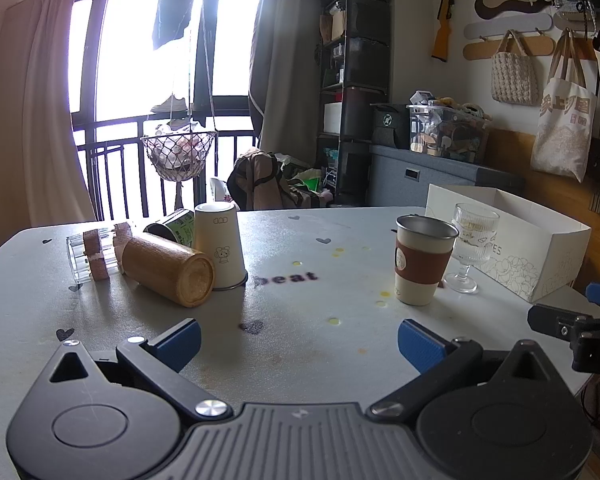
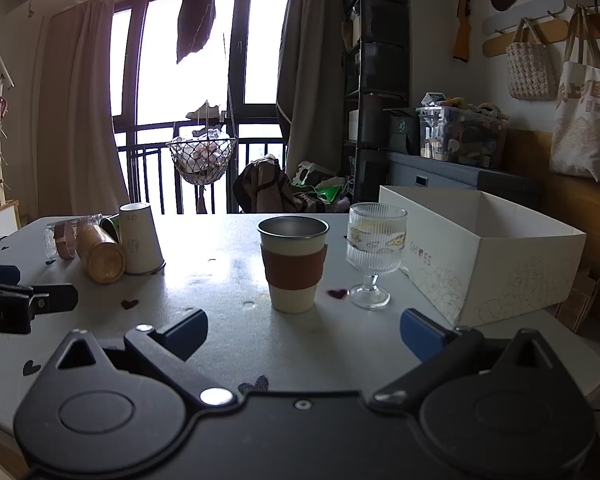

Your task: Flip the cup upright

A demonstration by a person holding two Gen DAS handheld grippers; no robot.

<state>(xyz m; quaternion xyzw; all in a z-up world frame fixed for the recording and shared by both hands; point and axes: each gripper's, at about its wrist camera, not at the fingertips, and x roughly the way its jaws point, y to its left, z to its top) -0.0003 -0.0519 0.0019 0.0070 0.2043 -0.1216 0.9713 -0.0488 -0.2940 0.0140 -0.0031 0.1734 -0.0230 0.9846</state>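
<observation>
A white paper cup [image 1: 219,246] stands upside down on the grey table [image 1: 308,320], left of centre; it also shows in the right wrist view [image 2: 141,239]. A wooden tumbler [image 1: 168,269] lies on its side against it. A metal cup with a brown sleeve [image 1: 422,264] stands upright to the right, next to a ribbed stemmed glass [image 1: 470,250]. My left gripper [image 1: 299,346] is open and empty, low over the near table. My right gripper [image 2: 304,334] is open and empty, facing the sleeved cup [image 2: 293,264] and the glass [image 2: 374,254].
A clear glass with brown bands [image 1: 94,254] and a green-labelled can [image 1: 174,228] lie on their sides behind the tumbler. An open white shoe box [image 2: 484,248] stands at the table's right. Shelves, bins and hanging bags fill the right wall.
</observation>
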